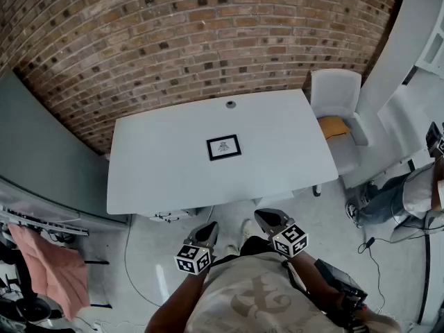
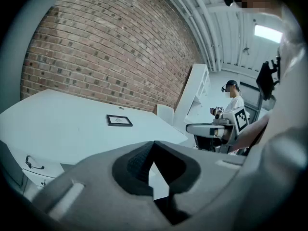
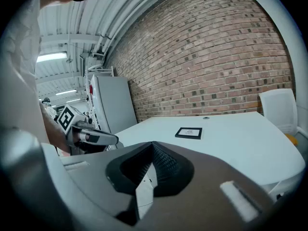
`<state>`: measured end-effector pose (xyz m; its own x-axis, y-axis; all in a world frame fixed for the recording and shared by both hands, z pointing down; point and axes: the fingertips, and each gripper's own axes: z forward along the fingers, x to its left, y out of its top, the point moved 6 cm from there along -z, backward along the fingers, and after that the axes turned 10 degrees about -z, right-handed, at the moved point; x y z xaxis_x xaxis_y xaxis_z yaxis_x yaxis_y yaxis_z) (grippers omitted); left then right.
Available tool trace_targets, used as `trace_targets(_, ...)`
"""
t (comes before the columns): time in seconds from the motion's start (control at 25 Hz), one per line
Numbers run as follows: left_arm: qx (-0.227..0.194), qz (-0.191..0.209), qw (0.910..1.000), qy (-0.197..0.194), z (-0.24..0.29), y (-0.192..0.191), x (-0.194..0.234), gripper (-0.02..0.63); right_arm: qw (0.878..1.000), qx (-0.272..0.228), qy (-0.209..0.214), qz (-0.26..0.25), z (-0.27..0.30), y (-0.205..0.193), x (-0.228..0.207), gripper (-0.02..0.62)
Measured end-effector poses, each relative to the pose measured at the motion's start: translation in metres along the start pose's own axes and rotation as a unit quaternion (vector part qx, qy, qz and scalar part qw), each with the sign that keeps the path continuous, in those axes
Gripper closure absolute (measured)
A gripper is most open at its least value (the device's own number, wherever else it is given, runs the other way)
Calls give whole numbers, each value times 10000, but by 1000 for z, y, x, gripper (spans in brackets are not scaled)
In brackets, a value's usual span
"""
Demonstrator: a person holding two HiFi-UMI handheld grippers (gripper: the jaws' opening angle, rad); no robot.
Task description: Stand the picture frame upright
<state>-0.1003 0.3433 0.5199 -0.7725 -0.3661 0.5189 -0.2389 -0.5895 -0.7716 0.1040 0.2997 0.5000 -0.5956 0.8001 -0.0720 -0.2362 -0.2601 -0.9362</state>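
One picture frame (image 1: 223,147) flat on table (image 1: 159,165); left gripper (image 1: 209,227), right gripper (image 1: 268,218) closed.

I read this as a research lab or studio space, not a home. A bare brick wall (image 1: 173,33) at 12 o'clock backs a plain white table (image 1: 159,165). There is a white chair (image 1: 335,96) at 2 o'clock and loose cables (image 1: 424,269) lie on the floor at 4 o'clock. The left gripper view adds a strip light (image 2: 267,32) on an exposed ceiling — and a second person (image 2: 234,102) wearing headgear.
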Motion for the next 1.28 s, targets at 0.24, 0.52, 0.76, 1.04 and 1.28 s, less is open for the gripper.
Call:
trace_targets(0.24, -53, 40, 9999, -92, -20, -1, -11, 601, 10000, 5, -48, -68, -14, -1, 18, 589)
trace_targets(0.52, -98, 87, 9998, -168, -15, 0, -15, 601, 9997, 55, -166, -165, -27, 1, 14, 588)
trace_targets(0.76, -108, 117, 9996, -242, -7, 4, -18, 601, 9992, -48, -354, -168, -31, 7, 8, 588)
trace_targets(1.04, -1, 175, 9992, -357, -1, 1, -21, 601, 9982, -163, -579, -45, -35, 4, 2, 588)
trace_targets(1.28, -37, 202, 9992, -332, -5, 5, -10, 601, 9975, -113, -687, -67, -33, 3, 2, 588)
